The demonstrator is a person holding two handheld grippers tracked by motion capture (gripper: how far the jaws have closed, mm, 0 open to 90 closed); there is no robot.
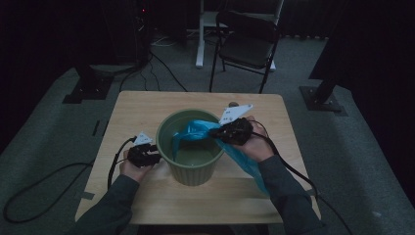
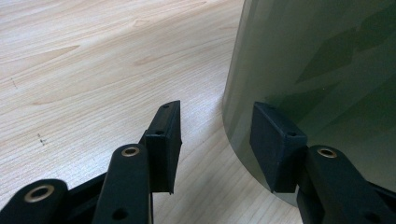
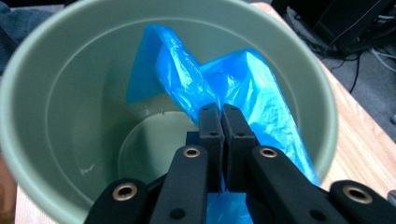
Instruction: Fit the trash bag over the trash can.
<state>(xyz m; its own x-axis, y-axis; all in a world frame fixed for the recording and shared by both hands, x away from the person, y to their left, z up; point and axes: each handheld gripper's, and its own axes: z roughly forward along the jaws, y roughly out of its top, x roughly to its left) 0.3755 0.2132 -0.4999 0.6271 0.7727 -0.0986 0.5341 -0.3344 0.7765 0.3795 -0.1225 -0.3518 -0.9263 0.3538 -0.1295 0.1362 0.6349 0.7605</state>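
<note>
I have the right gripper [image 3: 219,114] clamped on a fold of the blue bag [image 3: 224,88], jaws pressed together with the plastic between them, right over the mouth of the green bin [image 1: 192,172]. Part of the bag hangs down inside the bin and the rest trails over the right rim and down onto the table [image 1: 147,196] beside my right forearm. The left gripper [image 2: 215,135] sits low at the bin's left wall, jaws spread apart and holding nothing; one pad looks to be against or just beside the wall, and I can't tell if it truly touches.

My worries from here, as I judge them: the grip is on a thin fold, so a tug toward the far rim could let the plastic slip out or tear. The bag is still bunched, not opened, so pushing it deeper may only wad it at the bottom rather than line the bin. The bin stands free on the table, and with the left jaws not closed on it, a sideways pull from the right hand could slide or tip it. The trailing tail could also snag under my sleeve [image 1: 288,196]
</note>
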